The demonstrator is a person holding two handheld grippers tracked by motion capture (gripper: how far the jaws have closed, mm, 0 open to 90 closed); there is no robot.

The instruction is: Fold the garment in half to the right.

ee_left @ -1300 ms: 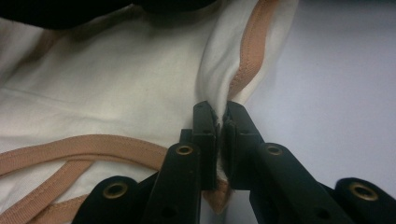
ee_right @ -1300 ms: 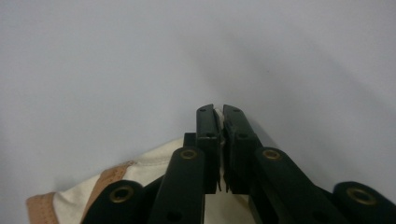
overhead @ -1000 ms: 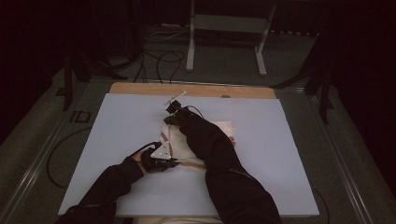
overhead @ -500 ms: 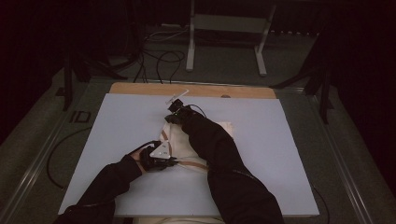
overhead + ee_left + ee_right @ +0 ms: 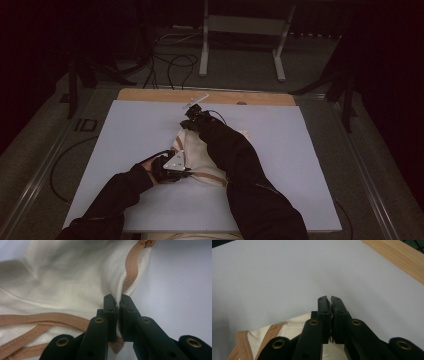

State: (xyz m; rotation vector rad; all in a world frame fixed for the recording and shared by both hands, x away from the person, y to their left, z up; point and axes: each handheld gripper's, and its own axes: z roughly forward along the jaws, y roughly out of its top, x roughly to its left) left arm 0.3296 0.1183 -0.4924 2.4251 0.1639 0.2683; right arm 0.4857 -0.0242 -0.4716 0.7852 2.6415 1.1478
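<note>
One cream cotton garment with tan trim [image 5: 200, 157] lies mid white tabletop [image 5: 125, 130], two claws clamped on it: left claw [image 5: 118, 302] pinching its trimmed edge, right claw [image 5: 330, 302] its far end.

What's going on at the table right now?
A person is handling a cream garment with tan trim on the white board. The left gripper is shut on the cloth beside the trim. The right gripper is shut on a bit of cream cloth at the garment's far end.
</note>
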